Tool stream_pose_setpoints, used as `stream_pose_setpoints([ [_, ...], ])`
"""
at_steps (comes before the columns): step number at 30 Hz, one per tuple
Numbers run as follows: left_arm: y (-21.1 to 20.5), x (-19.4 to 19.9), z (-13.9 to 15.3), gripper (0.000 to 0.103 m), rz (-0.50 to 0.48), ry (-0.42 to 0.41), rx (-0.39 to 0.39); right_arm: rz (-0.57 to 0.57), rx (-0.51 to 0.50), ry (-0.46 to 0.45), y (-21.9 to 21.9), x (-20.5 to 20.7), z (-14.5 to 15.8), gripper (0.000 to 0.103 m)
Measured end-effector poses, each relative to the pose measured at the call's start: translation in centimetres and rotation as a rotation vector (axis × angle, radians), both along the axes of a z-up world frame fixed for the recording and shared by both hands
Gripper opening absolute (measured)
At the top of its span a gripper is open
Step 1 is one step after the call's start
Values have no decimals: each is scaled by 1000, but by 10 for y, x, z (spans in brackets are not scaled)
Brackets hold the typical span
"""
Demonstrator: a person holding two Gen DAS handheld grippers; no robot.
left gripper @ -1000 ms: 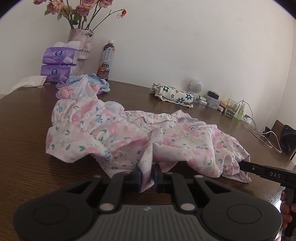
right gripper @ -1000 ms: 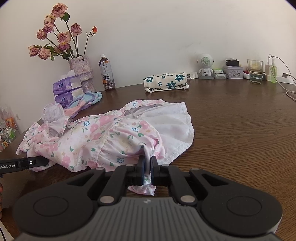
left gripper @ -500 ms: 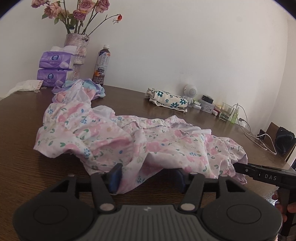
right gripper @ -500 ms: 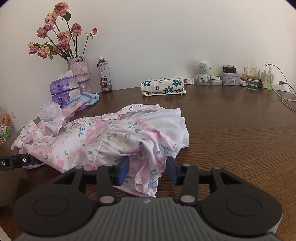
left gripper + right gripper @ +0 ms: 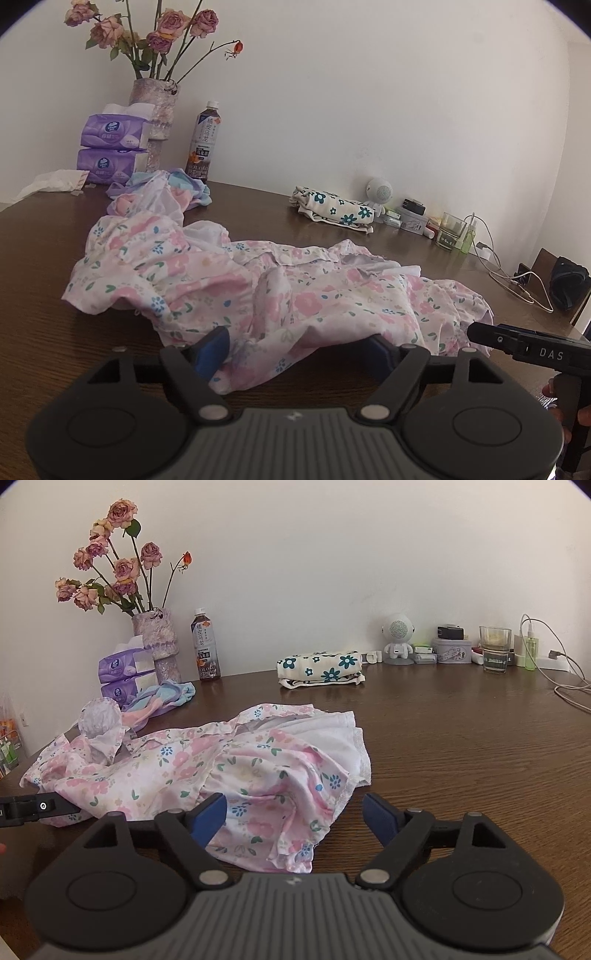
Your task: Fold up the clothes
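The floral garment (image 5: 266, 291) lies crumpled on the wooden table (image 5: 480, 746), spread across its near middle. The left gripper (image 5: 299, 347) has its jaws spread wide, with the garment's near hem lying loosely between them, not pinched. The right gripper (image 5: 293, 812) is equally wide open, a fold of the hem resting between its blue pads (image 5: 210, 816) and gripped by neither.

Only the left wrist view shows a dark chair (image 5: 565, 284) past the table's far right edge, and the other tool's arm printed "DAS" at right. Only the right wrist view shows the garment's plain white lining (image 5: 332, 734) turned up on its far right side.

At far left a vase (image 5: 157, 642) holds dried roses (image 5: 118, 576); two purple tissue packs (image 5: 110, 147) are stacked beside it, tissue rising from the top one. A glass tumbler (image 5: 495, 648) at far right seems to hold something pale, though that is hard to make out. The bottle (image 5: 205, 650) carries Chinese characters and what looks like "OOLONG". A folded flowered cloth (image 5: 319, 668) lies far behind the garment.
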State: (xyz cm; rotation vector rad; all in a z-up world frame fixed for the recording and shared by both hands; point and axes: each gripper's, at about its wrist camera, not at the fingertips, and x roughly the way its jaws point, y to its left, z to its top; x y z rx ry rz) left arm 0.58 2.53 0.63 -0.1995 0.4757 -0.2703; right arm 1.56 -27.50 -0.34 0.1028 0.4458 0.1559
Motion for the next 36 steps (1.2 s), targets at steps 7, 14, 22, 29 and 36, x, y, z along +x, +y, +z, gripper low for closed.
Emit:
stream_pose_setpoints([
  [7,2,-1,0,77,-3,-10,-8,-8,3,-7,-1,-1,0,93],
  [14,6,-4,1,78,-4,-28,-27,-17,10,-12,-2,-3,0,95],
  [22,15,-11,4,81,-23,-19,-26,-16,16,-15,-3,-3,0,95],
  [29,29,-21,23,82,-7,-53,-33,6,56,-12,-9,-2,0,96],
  [36,48,-27,37,83,47,-104,-70,11,51,27,-8,3,-2,97],
])
